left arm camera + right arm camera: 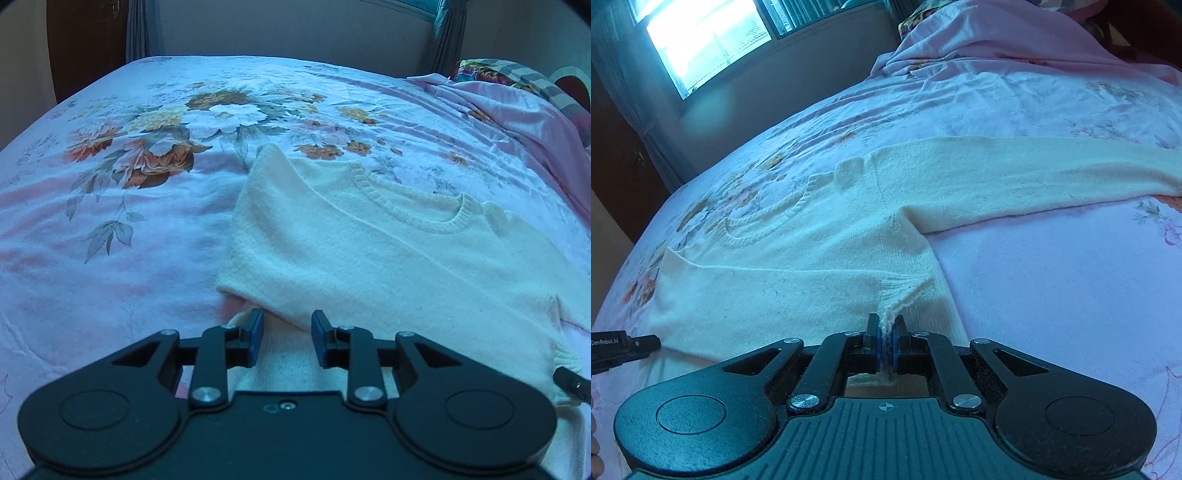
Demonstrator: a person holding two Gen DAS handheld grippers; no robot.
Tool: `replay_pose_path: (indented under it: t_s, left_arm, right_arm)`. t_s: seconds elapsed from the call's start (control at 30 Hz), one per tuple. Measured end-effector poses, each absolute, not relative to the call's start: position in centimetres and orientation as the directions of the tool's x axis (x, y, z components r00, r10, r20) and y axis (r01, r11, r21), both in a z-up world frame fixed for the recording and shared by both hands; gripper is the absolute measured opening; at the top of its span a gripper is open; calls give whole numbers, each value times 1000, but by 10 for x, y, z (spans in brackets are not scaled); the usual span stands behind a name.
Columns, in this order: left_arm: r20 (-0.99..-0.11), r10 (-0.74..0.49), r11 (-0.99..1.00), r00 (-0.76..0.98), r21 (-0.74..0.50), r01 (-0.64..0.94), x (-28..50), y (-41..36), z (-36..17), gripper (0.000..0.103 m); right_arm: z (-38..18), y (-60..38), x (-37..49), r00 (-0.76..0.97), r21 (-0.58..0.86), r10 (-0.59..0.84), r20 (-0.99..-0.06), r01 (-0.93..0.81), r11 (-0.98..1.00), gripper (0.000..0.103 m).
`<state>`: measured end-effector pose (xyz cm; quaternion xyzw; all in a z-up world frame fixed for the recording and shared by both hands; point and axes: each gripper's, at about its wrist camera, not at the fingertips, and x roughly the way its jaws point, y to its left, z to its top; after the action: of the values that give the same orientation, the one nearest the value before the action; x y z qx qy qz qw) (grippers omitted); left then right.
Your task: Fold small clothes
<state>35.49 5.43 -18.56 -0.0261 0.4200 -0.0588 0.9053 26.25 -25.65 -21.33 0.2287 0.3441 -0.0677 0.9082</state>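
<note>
Right gripper [885, 341] is clamped on the ribbed cuff [905, 291] of a folded-over sleeve, knit bunched between the blue pads [878, 347]. Left gripper [287, 338] has its jaws apart, low over the sweater's [369, 251] near hem; pads [256, 338] straddle a strip of knit but whether they press it is not clear. In the right wrist view the left gripper's tip [635, 345] pokes in at the left, touching the sweater's near-left edge.

Cream sweater lies flat on the bed [110, 229], collar [410, 206] away from the near edge, body near the bed's near edge. One sleeve is folded across the front, its cuff in the right gripper. The other sleeve [1052, 170] stretches straight out to the right across the sheet.

Farther: floral print [166, 129] mid-bed, rumpled pink cover [997, 48] toward the far-right corner, window [705, 40] beyond the far edge.
</note>
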Motion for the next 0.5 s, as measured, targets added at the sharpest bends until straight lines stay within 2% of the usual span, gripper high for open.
replay_pose_path:
  t_s: [0.27,0.4,0.5]
  left_arm:
    - [-742,-134,990,657,-64,129,413,47,-178,29]
    - [-779,-126,991,614,-73,110,464,43,-199,29]
    - [-783,-98,995,615,-93,41,496,52,-209,31]
  right_arm:
    - [-218,-279,275,758,481,82,-648,323,815,4]
    - [-216,-270,276,746,407,80,-661,267,874,4]
    - [-220,-261,271,739,310,30,-673,245,919,4]
